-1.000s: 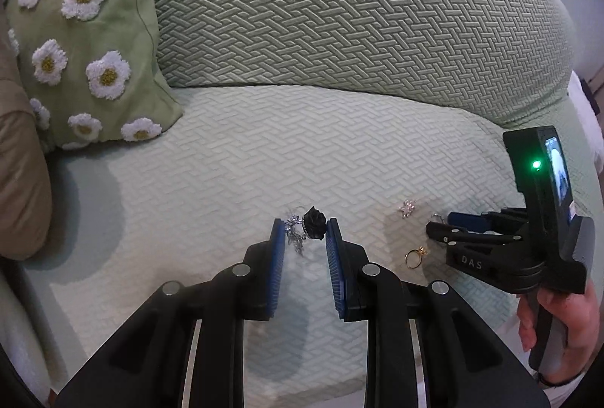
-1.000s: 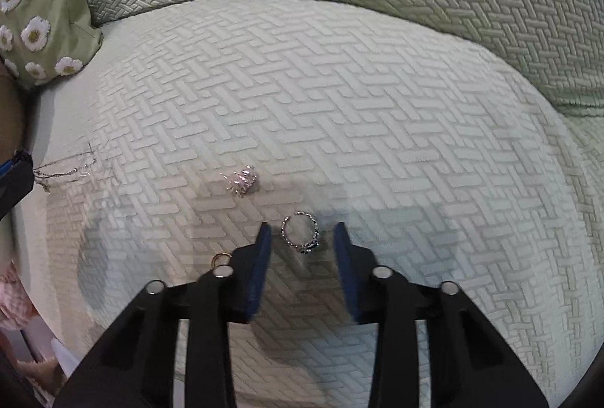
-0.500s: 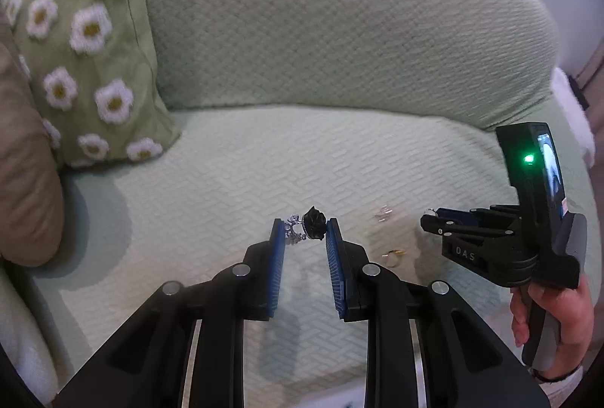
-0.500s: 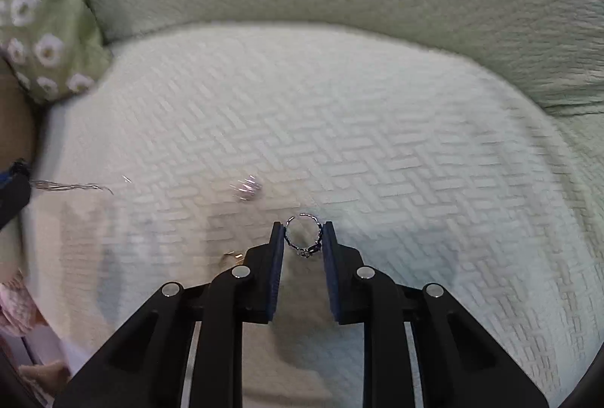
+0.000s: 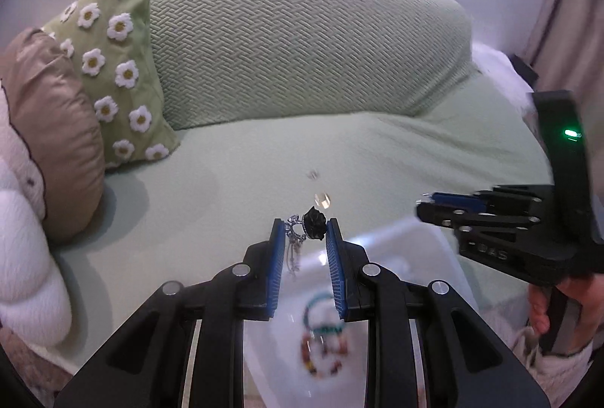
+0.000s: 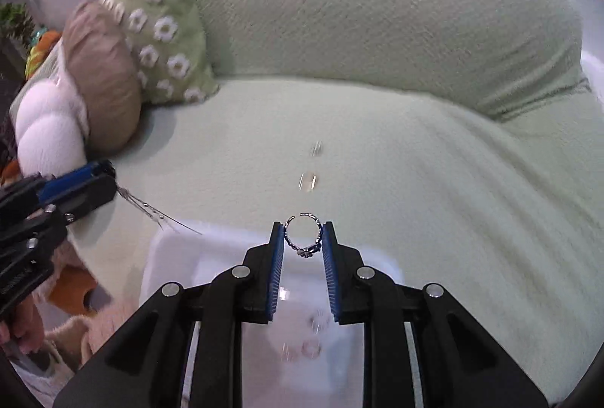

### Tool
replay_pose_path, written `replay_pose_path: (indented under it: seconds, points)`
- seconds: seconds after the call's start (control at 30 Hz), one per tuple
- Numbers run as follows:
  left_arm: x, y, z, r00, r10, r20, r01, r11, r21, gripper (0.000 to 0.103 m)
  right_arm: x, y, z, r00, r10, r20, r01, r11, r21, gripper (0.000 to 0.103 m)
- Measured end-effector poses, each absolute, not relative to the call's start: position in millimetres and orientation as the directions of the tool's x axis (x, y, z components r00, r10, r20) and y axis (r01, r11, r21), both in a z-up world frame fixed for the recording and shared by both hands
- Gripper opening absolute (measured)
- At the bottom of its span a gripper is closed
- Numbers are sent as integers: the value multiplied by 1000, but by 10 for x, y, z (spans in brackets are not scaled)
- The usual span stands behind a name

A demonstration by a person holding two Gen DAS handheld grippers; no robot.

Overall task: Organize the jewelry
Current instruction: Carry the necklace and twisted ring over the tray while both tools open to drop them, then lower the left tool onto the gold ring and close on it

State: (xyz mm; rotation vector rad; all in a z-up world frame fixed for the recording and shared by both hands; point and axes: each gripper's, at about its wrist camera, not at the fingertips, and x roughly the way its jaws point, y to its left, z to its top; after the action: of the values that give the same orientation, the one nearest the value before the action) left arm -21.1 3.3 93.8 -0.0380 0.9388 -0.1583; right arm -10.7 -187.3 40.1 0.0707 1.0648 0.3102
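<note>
My left gripper (image 5: 305,224) is shut on a black-flower earring (image 5: 313,219) whose silver chains dangle between the fingers; it also shows at the left of the right wrist view (image 6: 107,177). My right gripper (image 6: 302,232) is shut on an open silver ring (image 6: 303,235), and appears side-on in the left wrist view (image 5: 424,202). Both hover over a clear plastic box (image 5: 422,242) (image 6: 177,249) that holds a beaded bracelet (image 5: 324,344) and small blurred pieces. A gold ring (image 6: 307,180) (image 5: 322,199) and a small silver piece (image 6: 316,147) (image 5: 312,174) lie on the sofa seat.
The green sofa seat (image 6: 415,162) has a tall backrest behind. A daisy cushion (image 5: 117,68), a tan cushion (image 5: 49,128) and a white fluffy cushion (image 5: 22,257) crowd the left end. A person's hand (image 5: 543,310) grips the right tool's handle.
The right jaws closed on the silver ring and lifted it off the seat. Both grippers rose and pulled back with their jewelry until the clear box appeared beneath them.
</note>
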Motion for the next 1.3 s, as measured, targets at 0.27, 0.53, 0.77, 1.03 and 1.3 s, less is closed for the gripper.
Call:
replay_pose_path:
  seconds: [0.27,0.53,0.77,1.03,1.3]
  points:
    - [-674,-192,329,443,-164,-881,170,981,-97,21,-485,-1745,-461,287,245,-926,-207,960,189,21]
    - [-706,-262,-457,315,-104,-944,150,987,-58,21,-613,-1739,-922,222,213,-951,-172,969,177,21]
    - [-689,-245,-671,278,-98,-955,151,987,-58,21,-634,-1760,-922,237,193,-952,-162,974,157,22]
    - [-733,-217,-475,321,-107,-941,149,987,-61,27,-766,-1908,-676,301,203,-932,-136,976,169,31]
    - [-745,-9,-137,397,-128,-909,120,989,-86,42,-894,-2086,-451,362,221,-906,-131,974,185,52]
